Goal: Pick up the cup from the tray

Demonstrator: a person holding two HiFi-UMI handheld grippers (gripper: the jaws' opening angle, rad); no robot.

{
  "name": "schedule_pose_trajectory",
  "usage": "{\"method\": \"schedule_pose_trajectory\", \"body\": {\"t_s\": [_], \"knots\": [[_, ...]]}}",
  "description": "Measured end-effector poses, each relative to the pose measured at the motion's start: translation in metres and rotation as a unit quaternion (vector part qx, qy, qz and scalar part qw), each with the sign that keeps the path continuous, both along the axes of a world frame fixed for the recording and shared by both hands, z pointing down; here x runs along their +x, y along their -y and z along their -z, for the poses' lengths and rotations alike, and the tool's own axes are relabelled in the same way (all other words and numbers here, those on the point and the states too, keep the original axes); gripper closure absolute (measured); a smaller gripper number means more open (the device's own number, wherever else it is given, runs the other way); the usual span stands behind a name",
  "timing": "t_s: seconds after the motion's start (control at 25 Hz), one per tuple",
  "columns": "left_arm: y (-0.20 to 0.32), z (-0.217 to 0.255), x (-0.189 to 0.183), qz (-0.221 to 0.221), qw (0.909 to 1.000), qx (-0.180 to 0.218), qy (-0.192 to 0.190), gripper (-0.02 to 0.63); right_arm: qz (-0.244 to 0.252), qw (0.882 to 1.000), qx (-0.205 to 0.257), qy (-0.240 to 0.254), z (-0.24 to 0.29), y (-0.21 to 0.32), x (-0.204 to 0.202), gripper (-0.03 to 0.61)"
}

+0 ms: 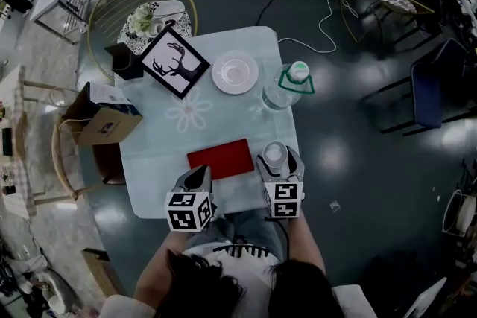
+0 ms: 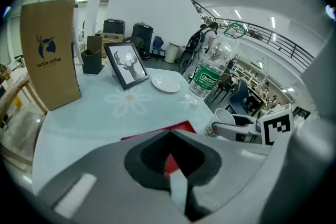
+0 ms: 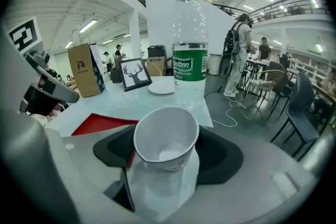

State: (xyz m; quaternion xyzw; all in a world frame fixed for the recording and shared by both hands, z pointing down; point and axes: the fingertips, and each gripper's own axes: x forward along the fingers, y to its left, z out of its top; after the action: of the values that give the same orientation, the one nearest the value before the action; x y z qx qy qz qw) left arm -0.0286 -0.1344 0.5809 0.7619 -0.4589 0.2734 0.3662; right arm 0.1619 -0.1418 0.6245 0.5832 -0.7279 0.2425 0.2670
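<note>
A white paper cup [image 1: 275,154] sits between the jaws of my right gripper [image 1: 280,164], just off the right end of the red tray [image 1: 220,159]. The right gripper view shows the empty cup [image 3: 166,138] tilted a little toward the camera, with my right gripper [image 3: 165,157] shut on its sides and the tray [image 3: 98,124] behind to the left. My left gripper [image 1: 198,176] hovers at the tray's near left corner. Its jaws are shut on nothing over the tray [image 2: 181,127]. The cup [image 2: 222,117] also appears at right in the left gripper view.
On the pale table [image 1: 149,167] stand a water bottle [image 1: 287,86], a white plate [image 1: 235,72], a framed deer picture [image 1: 174,62], a black holder [image 1: 125,59] and a brown paper bag [image 1: 104,115]. Chairs and a floor cable surround the table.
</note>
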Motion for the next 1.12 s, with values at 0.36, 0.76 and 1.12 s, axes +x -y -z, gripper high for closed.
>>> {"method": "schedule_pose_trajectory", "body": {"t_s": [0.36, 0.76, 1.12], "knots": [[-0.001, 0.002, -0.008, 0.003, 1.0000, 0.003, 0.007, 0.614, -0.006, 0.998, 0.041, 0.057, 0.015, 0.006, -0.006, 0.097], [0.008, 0.024, -0.009, 0.009, 0.9990, 0.043, -0.005, 0.614, -0.017, 0.996, 0.075, 0.051, 0.060, 0.015, 0.006, 0.080], [0.005, 0.050, -0.019, 0.041, 0.9956, 0.079, -0.030, 0.614, -0.064, 0.987, 0.116, 0.095, 0.110, 0.006, 0.003, 0.190]]}}
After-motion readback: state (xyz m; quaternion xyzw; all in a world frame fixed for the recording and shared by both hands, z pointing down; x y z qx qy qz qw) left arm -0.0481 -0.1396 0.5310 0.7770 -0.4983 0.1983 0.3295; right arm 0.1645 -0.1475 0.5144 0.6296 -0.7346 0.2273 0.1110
